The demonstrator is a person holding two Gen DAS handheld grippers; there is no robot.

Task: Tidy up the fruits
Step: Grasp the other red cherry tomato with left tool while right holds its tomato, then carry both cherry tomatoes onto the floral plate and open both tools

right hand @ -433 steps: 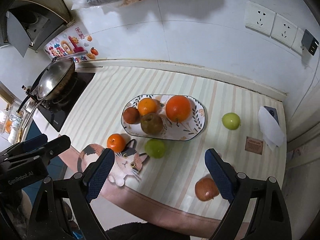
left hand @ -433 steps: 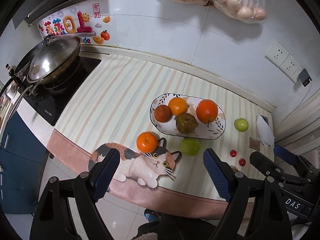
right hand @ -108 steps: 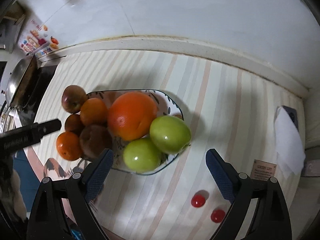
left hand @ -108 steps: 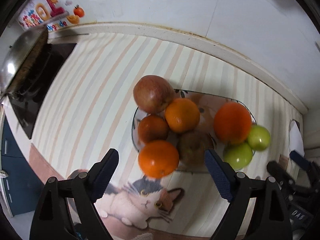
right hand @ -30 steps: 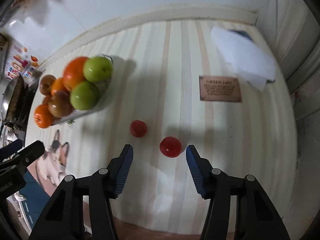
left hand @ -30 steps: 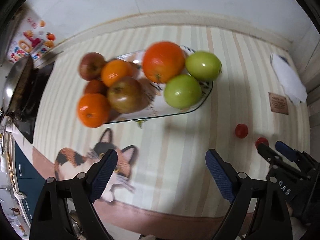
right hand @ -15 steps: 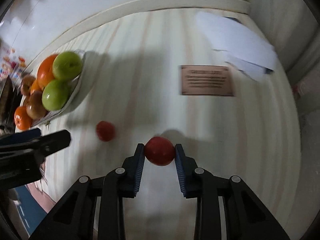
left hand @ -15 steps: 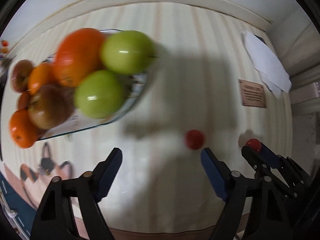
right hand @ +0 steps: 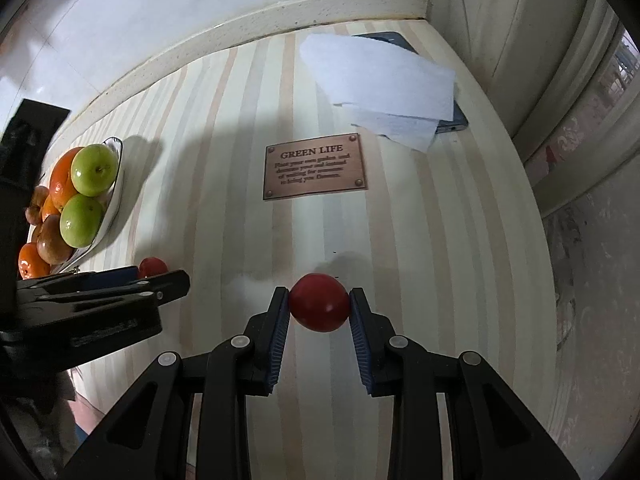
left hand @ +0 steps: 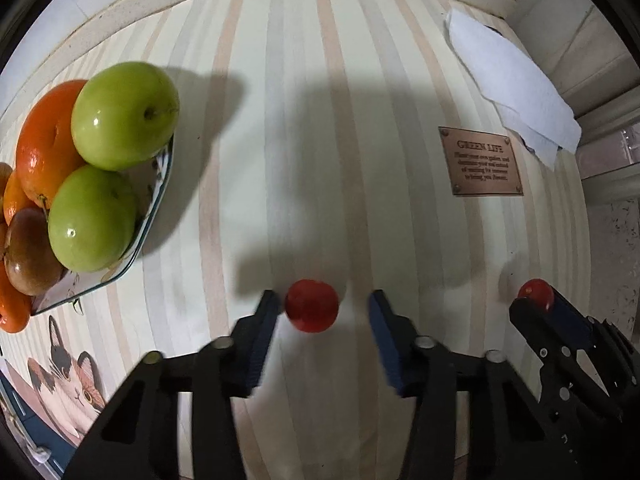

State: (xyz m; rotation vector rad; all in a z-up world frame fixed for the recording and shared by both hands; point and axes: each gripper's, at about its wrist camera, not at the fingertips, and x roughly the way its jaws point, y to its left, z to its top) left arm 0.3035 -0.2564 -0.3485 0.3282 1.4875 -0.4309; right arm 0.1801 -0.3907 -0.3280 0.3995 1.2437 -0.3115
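A patterned fruit plate (left hand: 158,184) at the left holds two green apples (left hand: 124,114), oranges (left hand: 40,148) and a brownish fruit. My left gripper (left hand: 322,308) is open around a small red tomato (left hand: 311,310) on the striped mat; the tomato lies near the left finger, with a gap to the right one. My right gripper (right hand: 319,306) is shut on a second red tomato (right hand: 319,307), pads touching both sides. It also shows in the left wrist view (left hand: 535,293). The left gripper (right hand: 156,276) and its tomato (right hand: 152,267) show in the right wrist view.
A brown "GREEN LIFE" label (right hand: 314,166) is on the mat. White tissue (right hand: 384,92) lies over a phone at the far right corner. The wall runs along the back, a cabinet side at the right. A cat picture (left hand: 68,380) marks the mat's near left edge.
My left gripper has moved right and down onto the first tomato and narrowed around it. My right gripper has closed on the second tomato and keeps hold of it.
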